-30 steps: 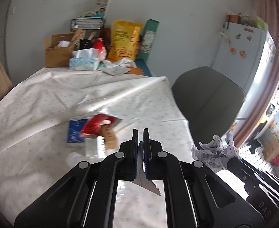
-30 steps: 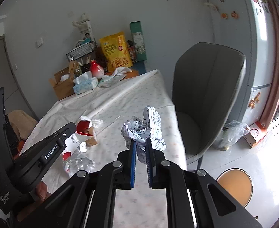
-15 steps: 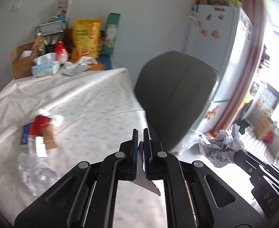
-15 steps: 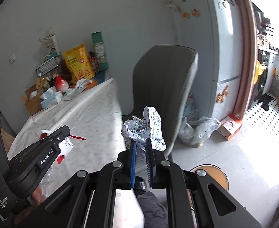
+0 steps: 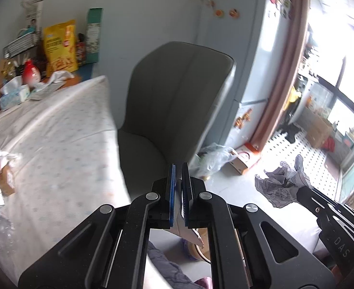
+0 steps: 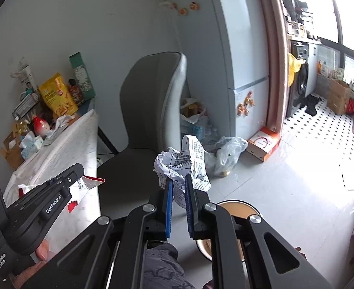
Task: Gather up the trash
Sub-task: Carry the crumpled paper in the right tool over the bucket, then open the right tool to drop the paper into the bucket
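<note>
Swung off table toward floor | right tongs [image 6: 178, 183] grip crumpled paper [image 6: 184, 161], upright | left tongs [image 5: 178, 172] pinch scrap [image 5: 189, 233], seemingly hanging down.

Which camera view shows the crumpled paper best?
The right wrist view: the paper sits central, print readable, pinched by the right gripper. The left wrist view shows it small, at the right edge.

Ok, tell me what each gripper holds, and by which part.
Right gripper: crumpled printed paper, pinched at its lower end. Left gripper: a flat scrap, clamped by its upper edge.
</note>
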`<state>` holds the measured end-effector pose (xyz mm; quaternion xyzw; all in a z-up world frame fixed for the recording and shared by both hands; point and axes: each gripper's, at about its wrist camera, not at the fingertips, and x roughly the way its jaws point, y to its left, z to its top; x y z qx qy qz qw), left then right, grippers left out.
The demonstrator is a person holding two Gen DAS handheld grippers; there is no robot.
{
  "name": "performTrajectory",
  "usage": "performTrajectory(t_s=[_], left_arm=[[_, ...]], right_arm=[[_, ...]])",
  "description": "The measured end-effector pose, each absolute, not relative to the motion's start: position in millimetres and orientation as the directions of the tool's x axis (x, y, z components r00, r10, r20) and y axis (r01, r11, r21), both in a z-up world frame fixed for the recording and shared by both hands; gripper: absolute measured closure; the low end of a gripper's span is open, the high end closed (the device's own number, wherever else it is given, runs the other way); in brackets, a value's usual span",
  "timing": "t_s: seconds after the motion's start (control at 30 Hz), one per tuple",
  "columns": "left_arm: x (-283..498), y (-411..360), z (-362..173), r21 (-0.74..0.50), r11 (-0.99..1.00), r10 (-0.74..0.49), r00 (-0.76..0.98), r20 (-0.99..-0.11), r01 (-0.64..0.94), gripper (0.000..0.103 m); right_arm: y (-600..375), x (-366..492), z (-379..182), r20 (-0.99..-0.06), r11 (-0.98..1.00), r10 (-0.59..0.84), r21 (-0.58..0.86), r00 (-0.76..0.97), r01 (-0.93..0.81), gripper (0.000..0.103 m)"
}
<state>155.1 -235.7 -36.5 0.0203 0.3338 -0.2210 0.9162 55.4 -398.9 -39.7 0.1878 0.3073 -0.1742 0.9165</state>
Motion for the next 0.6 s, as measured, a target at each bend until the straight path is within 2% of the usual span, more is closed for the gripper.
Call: performTrajectory(t_s=[0.43, 0.47, 0.5, 0.53, 0.57, 0.6], left_arm=[[163.9, -312.3, -62.3, -0.072, 0.869, -0.401, 0.610, -0.684, 0.490, 0.097], [164.4, -317.4, -64.4, -0.069, 0.866, -0.401, 0.605, -0.688, 0.495, 0.097], [165.2, -321.8, -66.4, -0.067, 0.864, -0.401, 0.601, -0.692, 0.499, 0.097], [165.9, -326.5, -68.3, -0.062, 0.862, -0.399, 0.597, -0.695, 0.503, 0.097], [166.6, -329.5, -69.8, -0.060, 0.860, -0.399, 0.595, -0.698, 0.506, 0.097], [167.2, -333.5, -71.4, -0.057, 0.859, -0.398, 0.592, -0.701, 0.509, 0.097]], right_arm=[[-474.6, 50.6, -84.8, -0.699, 0.785, -0.235, 0.273, 0.676, 0.556, 0.089], [-478.2, 52.0, -88.1, -0.703, 0.783, -0.228, 0.279, 0.673, 0.556, 0.086], [-481.8, 52.8, -91.5, -0.708, 0.779, -0.224, 0.283, 0.670, 0.560, 0.071], [-486.7, 51.3, -94.7, -0.708, 0.767, -0.234, 0.286, 0.666, 0.574, 0.062], [-490.1, 49.5, -96.4, -0.706, 0.762, -0.242, 0.287, 0.665, 0.581, 0.055], [-493.8, 47.5, -98.2, -0.705, 0.756, -0.249, 0.287, 0.664, 0.588, 0.055]])
